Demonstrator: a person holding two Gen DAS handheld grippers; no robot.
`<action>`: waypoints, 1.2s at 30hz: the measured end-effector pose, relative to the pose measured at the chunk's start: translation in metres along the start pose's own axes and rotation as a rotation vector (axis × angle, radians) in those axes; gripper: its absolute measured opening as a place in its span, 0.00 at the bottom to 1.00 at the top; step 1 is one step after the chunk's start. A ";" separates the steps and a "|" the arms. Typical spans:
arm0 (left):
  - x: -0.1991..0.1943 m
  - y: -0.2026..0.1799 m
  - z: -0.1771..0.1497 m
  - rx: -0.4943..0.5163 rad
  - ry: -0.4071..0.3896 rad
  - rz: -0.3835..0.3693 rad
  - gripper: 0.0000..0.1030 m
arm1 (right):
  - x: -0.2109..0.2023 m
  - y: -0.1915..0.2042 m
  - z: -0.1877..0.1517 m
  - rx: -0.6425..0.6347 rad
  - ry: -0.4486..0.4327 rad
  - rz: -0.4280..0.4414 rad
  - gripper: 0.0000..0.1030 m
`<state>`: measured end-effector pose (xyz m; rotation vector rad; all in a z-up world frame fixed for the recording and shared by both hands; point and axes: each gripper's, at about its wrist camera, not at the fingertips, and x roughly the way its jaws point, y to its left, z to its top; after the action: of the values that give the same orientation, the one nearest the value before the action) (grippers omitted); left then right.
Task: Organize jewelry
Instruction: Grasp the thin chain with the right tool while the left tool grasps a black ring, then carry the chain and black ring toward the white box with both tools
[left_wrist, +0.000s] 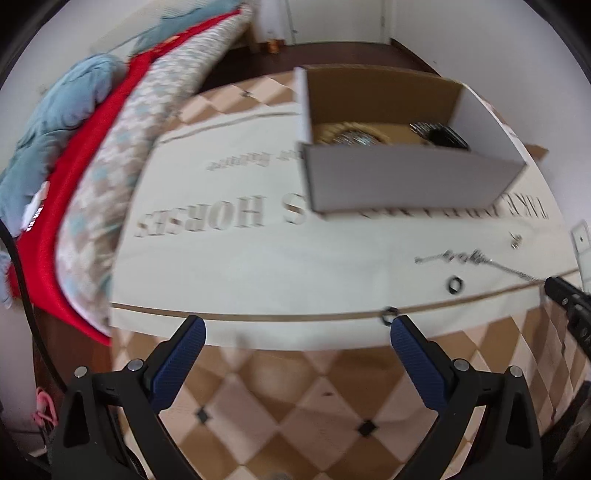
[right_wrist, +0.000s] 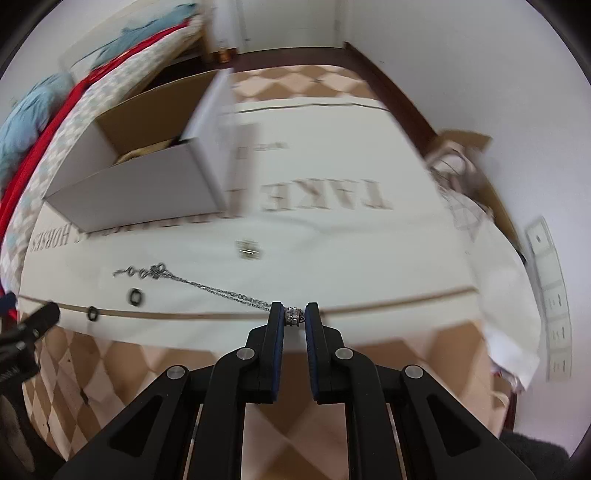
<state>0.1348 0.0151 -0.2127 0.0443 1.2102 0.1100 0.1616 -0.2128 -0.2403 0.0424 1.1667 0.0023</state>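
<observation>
A silver chain necklace (right_wrist: 207, 286) lies across the white printed cloth (right_wrist: 332, 251). My right gripper (right_wrist: 294, 314) is shut on the necklace's beaded pendant end, with the chain trailing left; the chain also shows in the left wrist view (left_wrist: 480, 260). Two small dark rings (right_wrist: 135, 296) (right_wrist: 92, 314) lie near the cloth's front stripe, also seen in the left wrist view (left_wrist: 455, 285) (left_wrist: 390, 315). A small silver piece (right_wrist: 248, 249) lies mid-cloth. An open white cardboard box (left_wrist: 406, 177) holds gold and dark jewelry (left_wrist: 351, 134). My left gripper (left_wrist: 297, 332) is open and empty above the cloth's front edge.
Folded red, blue and patterned bedding (left_wrist: 92, 166) is piled at the left. A checkered cover (left_wrist: 314, 398) lies under the cloth. A cardboard piece and netting (right_wrist: 461, 158) sit at the right, with a white strip of earring cards (right_wrist: 550, 295) beyond.
</observation>
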 end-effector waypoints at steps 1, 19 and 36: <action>0.003 -0.005 -0.001 0.004 0.009 -0.020 0.99 | -0.001 -0.008 0.000 0.011 0.002 -0.006 0.12; 0.011 -0.048 -0.001 0.050 0.024 -0.130 0.13 | 0.000 -0.041 -0.007 0.092 0.014 -0.012 0.12; -0.019 -0.030 0.012 0.032 -0.072 -0.115 0.10 | -0.043 -0.031 0.012 0.089 -0.080 0.072 0.12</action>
<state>0.1412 -0.0167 -0.1936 0.0069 1.1403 -0.0117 0.1551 -0.2452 -0.1975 0.1622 1.0842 0.0121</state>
